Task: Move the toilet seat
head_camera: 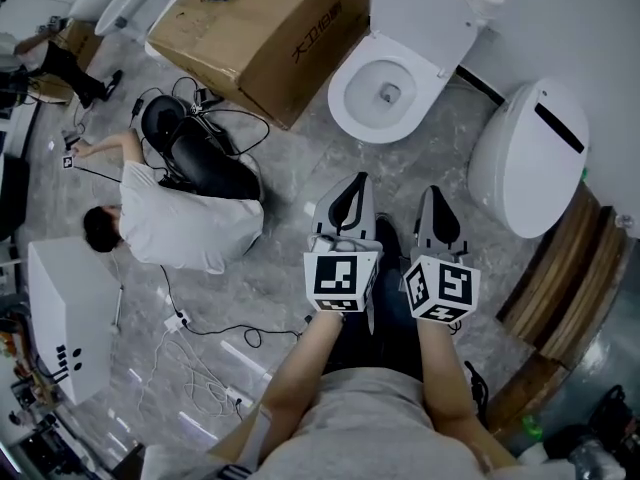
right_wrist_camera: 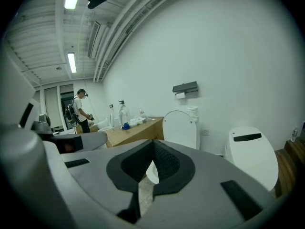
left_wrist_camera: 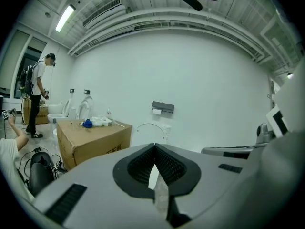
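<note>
Plainly we are not yet at the work; the left gripper (head_camera: 350, 190) and the right gripper (head_camera: 435, 200) sit side by side in the lower middle of the head view, both aimed up the frame at the open toilet (head_camera: 372, 128); each has its jaws pressed together with nothing between them, and each gripper's own view shows the same. We judge that this suits an approach, since nothing is within reach to grip.

The toilet seat (head_camera: 343, 96) appears to lie flat on the bowl's rim in the upper middle of the frame, well apart from both grippers; its lid (head_camera: 425, 13) stands raised against the wall, so the seat is bare and open to us from the front. The closed toilet (head_camera: 530, 163) at the right has its lid down and its seat hidden, so we take the open one as our target. The cardboard box (head_camera: 260, 23) stands just beside the bowl at the upper left; the crouching person (head_camera: 185, 223) is at the left; neither lies between the grippers and the bowl.
</note>
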